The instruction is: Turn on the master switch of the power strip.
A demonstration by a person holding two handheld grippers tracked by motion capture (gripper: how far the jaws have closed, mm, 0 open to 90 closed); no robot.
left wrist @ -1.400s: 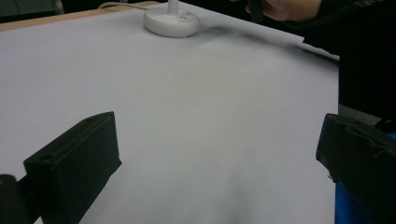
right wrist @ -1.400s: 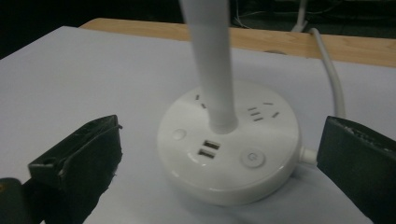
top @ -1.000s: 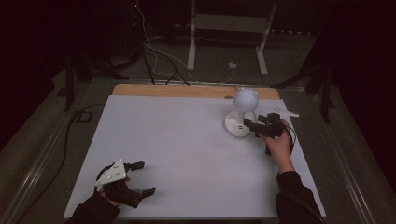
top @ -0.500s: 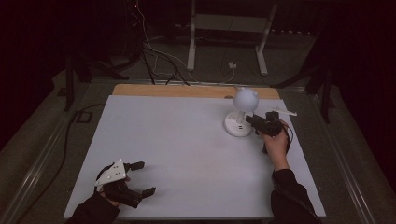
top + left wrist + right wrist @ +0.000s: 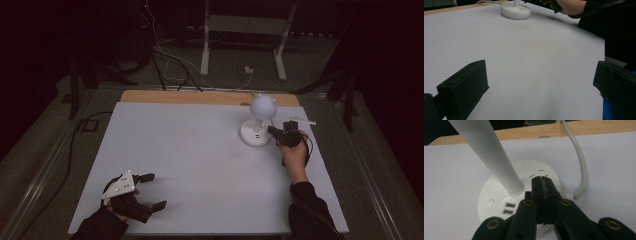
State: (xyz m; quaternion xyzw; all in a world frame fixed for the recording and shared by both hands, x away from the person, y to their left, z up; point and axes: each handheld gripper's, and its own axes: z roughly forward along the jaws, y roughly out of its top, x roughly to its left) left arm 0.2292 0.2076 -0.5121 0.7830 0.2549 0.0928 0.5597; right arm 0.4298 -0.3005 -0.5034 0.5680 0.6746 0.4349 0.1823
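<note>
The white desk lamp (image 5: 259, 125) is standing at the far right of the white table (image 5: 200, 165), near the wooden strip along its far edge; its round base (image 5: 521, 195) is carrying two USB sockets (image 5: 509, 208), a small round dimple and a few short marks, its stem (image 5: 491, 155) is rising at a slant, and its white cable (image 5: 580, 165) is curving away off the back; the right gripper (image 5: 541, 180) is poised over the base with its jaws having just been closing and now pressed together, nothing between them, the joined tip sitting right at those short marks, apparently to press a touch control; the left gripper (image 5: 145, 192) is resting at the near left corner, well apart from the lamp, its jaws spread wide over bare table; the risk from here is that the blunt paired tip is landing beside the intended mark rather than on it, or pushing at a slant so the light base is sliding or tipping toward the stem; whether the tip is actually touching the base I cannot tell, the jaws are covering the spot beneath them, the lamp head (image 5: 263, 104) is cut off in the right gripper view, and the dim high view is leaving the marks unreadable.
</note>
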